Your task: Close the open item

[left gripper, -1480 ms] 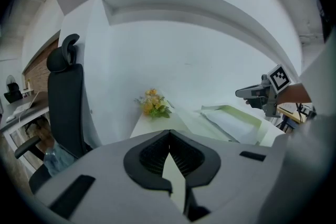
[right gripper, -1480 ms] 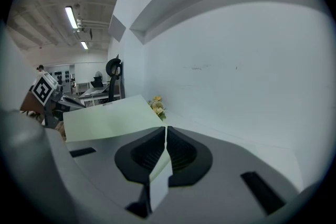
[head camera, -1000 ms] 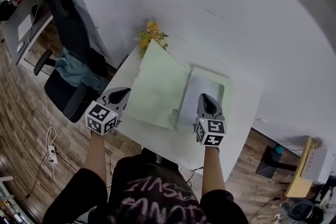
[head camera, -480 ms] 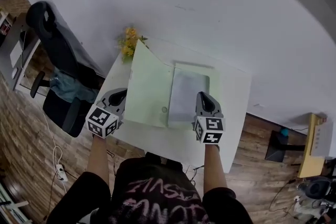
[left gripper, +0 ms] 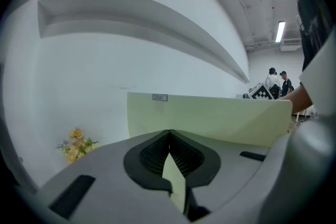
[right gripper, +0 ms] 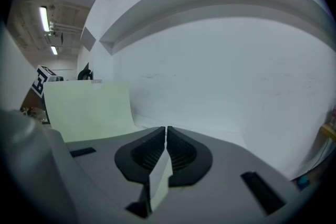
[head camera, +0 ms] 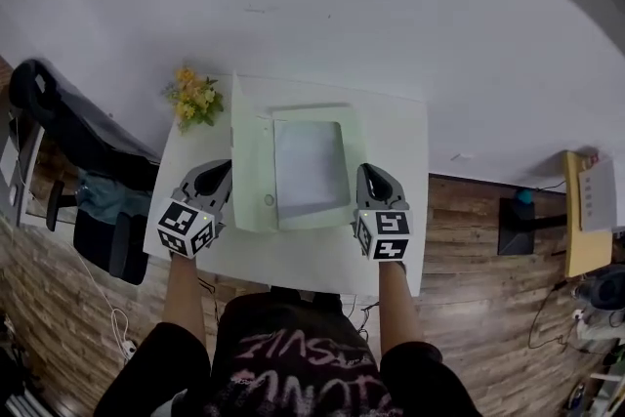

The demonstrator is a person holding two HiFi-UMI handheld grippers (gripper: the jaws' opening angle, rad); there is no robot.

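Left gripper view: hand-held gripper (left gripper: 169,140) pinches folder (left gripper: 210,119).

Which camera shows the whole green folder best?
The head view: the green folder lies open on the white table, seen whole from above. The left gripper view shows only its raised cover; the right gripper view, just part of that cover.

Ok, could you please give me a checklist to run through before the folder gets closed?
1. Left gripper shut on cover: ok.
2. Right gripper shut on folder edge: ok.
3. Paper flat inside folder: ok.
4. Flowers apart from cover: ok.
5. Cover down: not ok, it stands upright.
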